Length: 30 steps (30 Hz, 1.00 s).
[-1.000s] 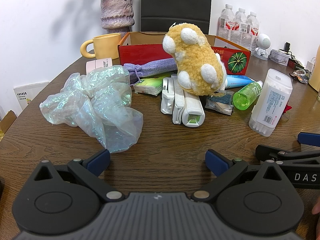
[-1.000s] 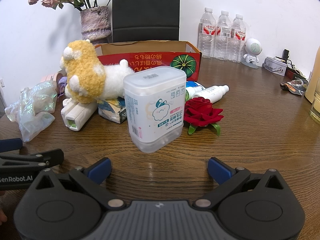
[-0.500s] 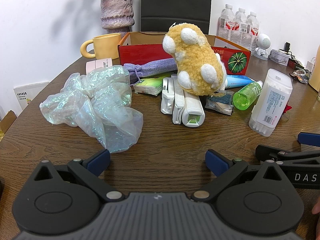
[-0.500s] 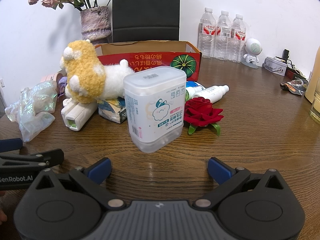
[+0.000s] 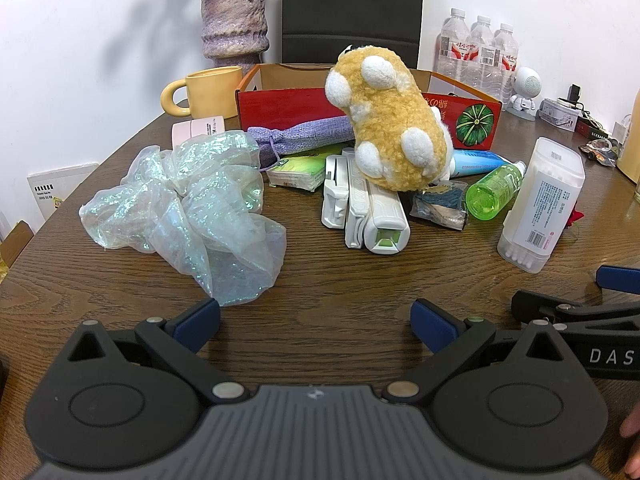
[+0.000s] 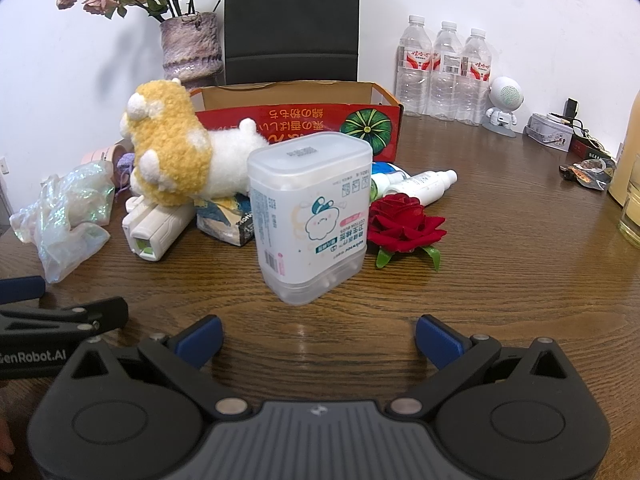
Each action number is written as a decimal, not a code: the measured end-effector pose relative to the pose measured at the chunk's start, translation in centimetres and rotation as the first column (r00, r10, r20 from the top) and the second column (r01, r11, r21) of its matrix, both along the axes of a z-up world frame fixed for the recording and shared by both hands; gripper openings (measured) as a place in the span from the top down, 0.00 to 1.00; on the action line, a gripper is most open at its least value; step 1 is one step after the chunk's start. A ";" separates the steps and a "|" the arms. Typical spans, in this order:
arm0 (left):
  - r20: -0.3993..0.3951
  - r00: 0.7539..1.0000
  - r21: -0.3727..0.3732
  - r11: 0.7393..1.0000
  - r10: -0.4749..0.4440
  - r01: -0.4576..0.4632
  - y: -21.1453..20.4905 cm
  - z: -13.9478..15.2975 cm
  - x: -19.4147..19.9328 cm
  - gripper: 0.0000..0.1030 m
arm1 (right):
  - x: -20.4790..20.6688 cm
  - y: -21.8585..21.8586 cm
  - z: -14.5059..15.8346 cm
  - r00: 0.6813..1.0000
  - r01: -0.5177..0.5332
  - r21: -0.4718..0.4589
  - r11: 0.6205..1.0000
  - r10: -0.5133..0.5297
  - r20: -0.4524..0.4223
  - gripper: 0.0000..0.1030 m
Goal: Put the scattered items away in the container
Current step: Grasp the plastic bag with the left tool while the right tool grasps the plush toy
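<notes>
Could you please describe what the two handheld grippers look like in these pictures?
Both look alike. The left gripper has a ribbed grey body, two black rounded housings with triangular cut-outs, silver pivot pins, and black fingers ending in blue pads. The right gripper matches it. Seen side-on from the other camera, each carries white lettering: "DAS" on the right one, "GenRobot.AI" on the left. No cables or sleeves show.

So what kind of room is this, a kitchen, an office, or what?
Probably a home dining or living area, though it could be an office meeting room: a round wooden table against a white wall, a dark chair pushed up to it, a vase of dried flowers and bottled water.
</notes>
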<state>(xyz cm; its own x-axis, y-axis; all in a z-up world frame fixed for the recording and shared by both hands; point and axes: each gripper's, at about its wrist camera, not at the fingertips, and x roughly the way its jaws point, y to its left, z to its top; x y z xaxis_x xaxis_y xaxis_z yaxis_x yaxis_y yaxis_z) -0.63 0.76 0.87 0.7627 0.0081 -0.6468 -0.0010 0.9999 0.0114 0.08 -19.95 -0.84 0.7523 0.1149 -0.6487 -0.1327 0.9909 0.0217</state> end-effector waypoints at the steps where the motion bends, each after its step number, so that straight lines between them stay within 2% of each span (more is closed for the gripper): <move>1: 0.000 1.000 0.001 1.000 0.000 0.000 0.0 0.0 0.0 0.00 | 0.0 0.0 0.0 1.000 0.000 0.000 1.000 0.000 0.000 0.00; 5: 0.013 1.000 -0.002 1.000 -0.027 0.027 0.1 0.3 -0.3 0.01 | 0.0 0.0 0.1 1.000 -0.022 -0.001 1.000 0.022 -0.004 0.00; 8: 0.089 0.994 -0.148 0.986 -0.059 0.072 2.2 2.1 -1.4 0.00 | -0.4 0.0 1.3 0.996 -0.088 0.014 0.996 0.089 -0.014 0.06; 10: 0.136 0.990 -0.242 0.969 -0.025 0.058 4.5 4.0 -1.2 0.00 | -1.0 0.3 3.4 0.988 -0.150 0.034 0.988 0.149 0.041 0.06; 11: 0.142 0.990 -0.256 0.966 0.005 0.032 5.4 4.5 -0.7 0.00 | -1.3 0.5 4.6 0.979 -0.184 0.042 0.982 0.179 0.097 0.06; 12: 0.139 0.989 -0.247 0.969 0.042 -0.006 6.3 4.8 0.2 0.00 | -1.5 0.7 5.9 0.966 -0.218 0.049 0.975 0.208 0.152 0.06; 14: 0.104 0.987 -0.179 0.978 0.125 -0.105 7.4 4.2 2.8 0.00 | -0.6 1.9 7.5 0.936 -0.289 0.037 0.957 0.274 0.220 0.06; 16: 0.052 0.982 -0.116 0.978 0.180 -0.173 8.0 3.2 5.3 0.00 | 1.8 3.9 8.5 0.906 -0.359 0.000 0.933 0.349 0.238 0.08; 17: 0.030 0.982 -0.106 0.978 0.186 -0.182 8.2 2.6 6.2 0.00 | 3.5 5.0 8.6 0.900 -0.383 -0.016 0.924 0.377 0.221 0.13; 18: 0.008 0.981 -0.096 0.977 0.192 -0.191 8.4 2.0 7.1 0.09 | 5.6 6.2 8.3 0.900 -0.398 -0.029 0.917 0.396 0.183 0.17; 19: -0.014 0.980 -0.086 0.976 0.199 -0.199 8.5 1.4 8.0 0.19 | 7.5 7.2 8.0 0.901 -0.408 -0.034 0.912 0.409 0.144 0.27; 20: -0.012 0.979 -0.091 0.975 0.201 -0.201 8.6 1.2 8.2 0.29 | 9.3 8.0 7.6 0.906 -0.410 -0.028 0.911 0.411 0.101 0.30; 21: 0.003 0.979 -0.104 0.974 0.201 -0.200 8.5 1.3 8.1 0.53 | 10.9 8.7 7.2 0.910 -0.409 -0.017 0.912 0.410 0.056 0.33; 22: 0.003 0.981 -0.133 0.972 0.196 -0.194 8.7 1.4 7.9 0.81 | 12.0 9.1 7.0 0.912 -0.410 -0.003 0.912 0.410 0.032 0.48; 23: -0.004 0.982 -0.171 0.968 0.187 -0.185 9.0 1.6 7.8 0.86 | 12.6 9.3 6.8 0.911 -0.412 0.014 0.911 0.412 0.023 0.55; 26: 0.002 0.985 -0.246 0.955 0.172 -0.166 9.5 2.6 7.1 0.88 | 12.7 9.2 7.6 0.916 -0.400 0.033 0.916 0.399 0.050 0.59; 27: 0.026 0.984 -0.236 0.958 0.177 -0.166 9.4 3.5 6.5 0.88 | 12.1 8.8 8.4 0.917 -0.394 0.042 0.918 0.390 0.081 0.59; 30: 0.171 0.975 -0.222 0.970 0.139 -0.100 8.1 7.4 3.2 0.88 | 9.2 6.9 11.7 0.905 -0.388 0.053 0.920 0.369 0.213 0.59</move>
<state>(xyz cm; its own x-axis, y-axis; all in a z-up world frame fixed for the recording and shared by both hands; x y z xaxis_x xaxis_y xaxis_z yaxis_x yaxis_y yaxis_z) 2.57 8.85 8.32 0.8702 -0.0147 -0.4924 -0.1029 0.9721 -0.2110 9.25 -13.02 10.82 0.7505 0.4684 -0.4662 -0.5084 0.8599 0.0456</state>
